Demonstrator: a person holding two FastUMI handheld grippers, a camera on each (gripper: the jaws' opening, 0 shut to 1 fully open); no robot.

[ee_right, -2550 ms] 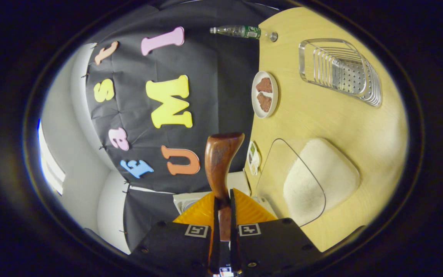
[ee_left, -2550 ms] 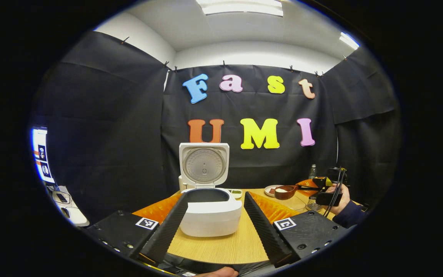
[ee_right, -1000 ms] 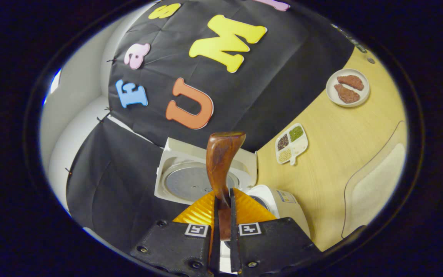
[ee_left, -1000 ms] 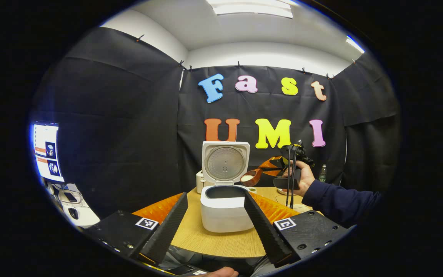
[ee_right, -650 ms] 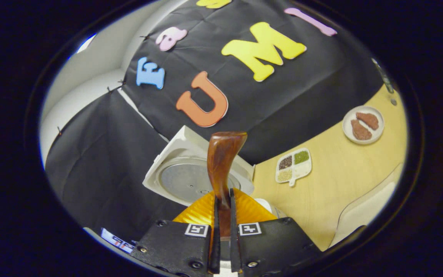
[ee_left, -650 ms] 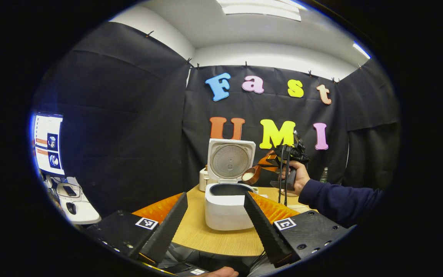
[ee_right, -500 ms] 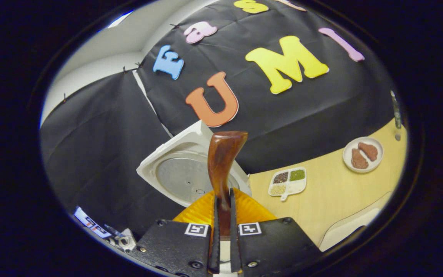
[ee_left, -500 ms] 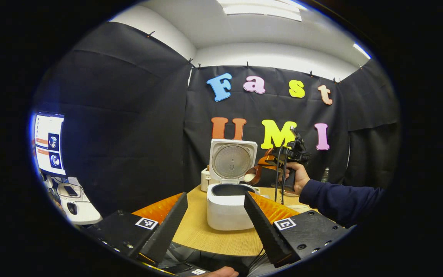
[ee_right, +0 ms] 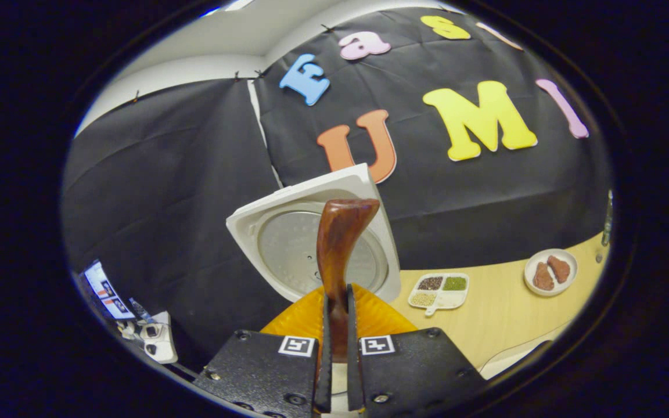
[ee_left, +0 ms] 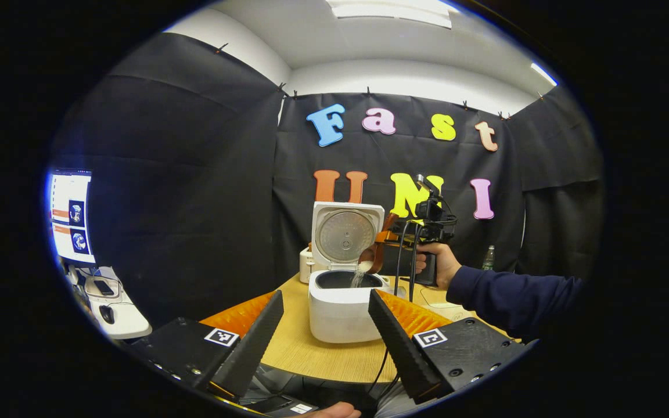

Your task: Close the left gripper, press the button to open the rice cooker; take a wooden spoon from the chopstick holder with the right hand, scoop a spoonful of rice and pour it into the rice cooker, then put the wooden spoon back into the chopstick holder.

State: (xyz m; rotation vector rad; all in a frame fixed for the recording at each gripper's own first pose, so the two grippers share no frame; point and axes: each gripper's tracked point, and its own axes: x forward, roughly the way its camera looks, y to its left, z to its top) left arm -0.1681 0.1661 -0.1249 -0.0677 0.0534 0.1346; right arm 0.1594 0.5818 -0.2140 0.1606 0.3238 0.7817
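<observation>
Change since earlier: the wooden spoon (ee_left: 376, 255) has been carried from the far side of the bench (ee_left: 323, 354) to the open rice cooker (ee_left: 340, 305) and tipped; rice (ee_left: 360, 271) is now seen falling from its bowl into the pot.
Right hand-held gripper (ee_right: 335, 316): its fingers are pressed together on the spoon's handle, which stands straight ahead of them with the raised lid (ee_right: 317, 238) behind it.
Left hand-held gripper (ee_left: 326, 331): its fingers are spread, nothing is held, and the cooker sits ahead between them.
Step in hand: pouring the spoonful, judged about halfway emptied.
Done well: the spoon's bowl should be kept over the pot's mouth, clear of the lid, and the tilt finished slowly so no grains land on the rim or bench.
Afterwards: the spoon is to be returned to the chopstick holder.
</observation>
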